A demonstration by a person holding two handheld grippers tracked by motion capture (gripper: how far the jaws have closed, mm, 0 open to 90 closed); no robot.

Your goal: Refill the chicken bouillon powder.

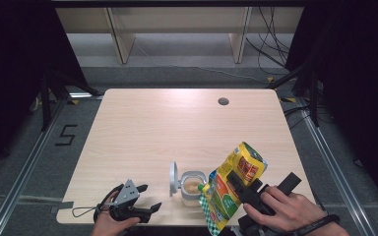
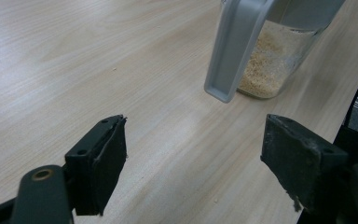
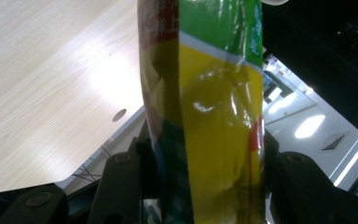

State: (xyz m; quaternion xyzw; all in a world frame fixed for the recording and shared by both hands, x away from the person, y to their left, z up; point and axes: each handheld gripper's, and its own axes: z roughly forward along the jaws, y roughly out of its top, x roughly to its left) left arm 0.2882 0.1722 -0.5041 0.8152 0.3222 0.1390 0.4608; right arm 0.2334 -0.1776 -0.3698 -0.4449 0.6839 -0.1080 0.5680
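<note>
A clear jar (image 1: 193, 187) with pale grains in its bottom stands near the table's front edge, its grey hinged lid (image 1: 173, 178) flipped up at its left. My right gripper (image 1: 242, 189) is shut on a yellow and green bag (image 1: 232, 186), tilted so that its lower corner hangs just right of the jar's mouth. In the right gripper view the bag (image 3: 209, 121) runs up between the jaws. My left gripper (image 1: 145, 199) rests open at the front left, with nothing between its fingers. Its own view looks at the jar (image 2: 275, 56) and lid (image 2: 235, 51) beyond the spread jaws.
The wooden table (image 1: 152, 128) has a round cable hole (image 1: 223, 101) at its back right. Wooden shelf legs (image 1: 120, 42) and loose cables (image 1: 270, 44) stand on the floor behind it. A metal rail (image 1: 19, 177) runs along the floor at the left.
</note>
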